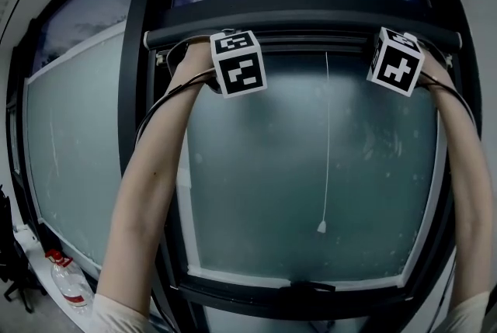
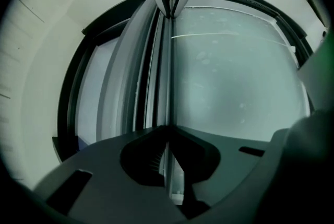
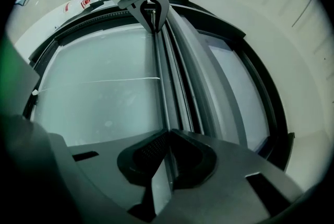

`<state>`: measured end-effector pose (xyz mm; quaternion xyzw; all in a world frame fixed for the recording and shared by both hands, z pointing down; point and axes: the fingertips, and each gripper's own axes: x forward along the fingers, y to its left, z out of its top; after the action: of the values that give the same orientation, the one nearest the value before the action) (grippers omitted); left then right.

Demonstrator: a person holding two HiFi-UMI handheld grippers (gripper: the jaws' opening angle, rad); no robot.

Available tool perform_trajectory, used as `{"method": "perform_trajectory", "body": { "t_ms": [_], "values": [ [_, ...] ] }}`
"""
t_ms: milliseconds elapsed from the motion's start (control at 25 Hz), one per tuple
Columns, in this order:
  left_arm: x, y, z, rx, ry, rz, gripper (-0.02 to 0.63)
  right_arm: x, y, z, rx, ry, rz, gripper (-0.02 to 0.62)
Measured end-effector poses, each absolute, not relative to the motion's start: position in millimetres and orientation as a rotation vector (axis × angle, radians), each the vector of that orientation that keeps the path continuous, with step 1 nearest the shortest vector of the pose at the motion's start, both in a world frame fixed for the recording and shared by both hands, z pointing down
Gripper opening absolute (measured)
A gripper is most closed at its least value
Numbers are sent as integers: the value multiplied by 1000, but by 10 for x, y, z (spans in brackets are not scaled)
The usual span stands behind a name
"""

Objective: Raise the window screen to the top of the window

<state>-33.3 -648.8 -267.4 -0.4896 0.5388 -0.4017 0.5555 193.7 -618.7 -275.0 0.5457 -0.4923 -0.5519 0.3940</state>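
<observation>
We hold the window screen [image 1: 303, 36] by its dark rail, high on the window, just under the top of the frame. Our left claw [image 2: 168, 134] is clamped on the rail's thin edge near its left end. Our right claw [image 3: 166, 137] pinches the same edge near the right end. A white pull cord [image 1: 326, 145] hangs down the frosted pane [image 1: 256, 192] between our arms. Low at the far left lies what looks like a plastic bottle [image 1: 66, 281].
</observation>
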Motion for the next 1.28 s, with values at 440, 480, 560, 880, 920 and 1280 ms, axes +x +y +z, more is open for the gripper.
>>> {"method": "perform_trajectory", "body": {
  "t_ms": [440, 480, 560, 880, 920, 1280],
  "values": [
    [-327, -6447, -2899, -1262, 1386, -674, 34, 1955, -6119, -2964, 1571, -1291, -1481, 31],
    [-332, -6427, -2909, -1295, 1408, -588, 42, 1974, -6110, -2968, 1616, -1318, -1489, 34],
    [-355, -6374, -2906, -1379, 1460, -390, 54, 1970, -6064, -2987, 1735, -1368, -1521, 41],
    [-226, -6125, -2187, -1960, 1438, 363, 52, 1935, -5713, -2519, 2144, -2083, -1434, 38],
    [-219, -6104, -2031, -1979, 1435, 395, 52, 1935, -5660, -2396, 2162, -2175, -1414, 38],
    [-82, -5831, -572, -2052, 1450, 418, 52, 2100, -5453, -880, 2219, -2518, -1198, 38]
  ]
}}
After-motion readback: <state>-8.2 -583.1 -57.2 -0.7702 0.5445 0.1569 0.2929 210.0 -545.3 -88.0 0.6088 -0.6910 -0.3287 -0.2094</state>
